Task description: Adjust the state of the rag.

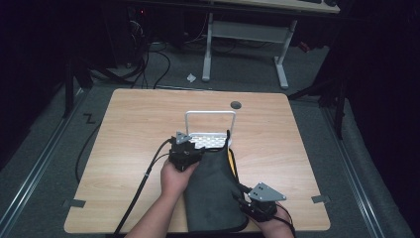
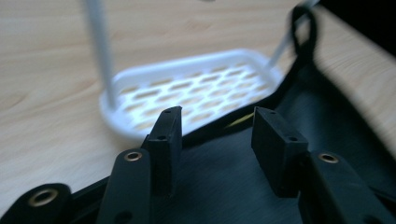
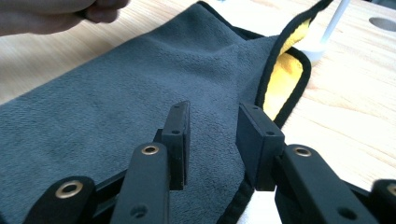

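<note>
A dark grey towel with black trim and a yellow underside lies folded on the wooden table, running from the front edge up to a white rack. The rack has a perforated base and a tall hoop handle. At the towel's far end beside the rack is my left gripper, open; its jaws stand apart over the towel's edge with nothing pinched. My right gripper is at the towel's near right corner, open, its jaws apart above the cloth.
A round cable hole sits at the table's far edge behind the rack. Grey tape tabs mark the table's front corners. Beyond the table stand another desk's white legs, with cables on the floor.
</note>
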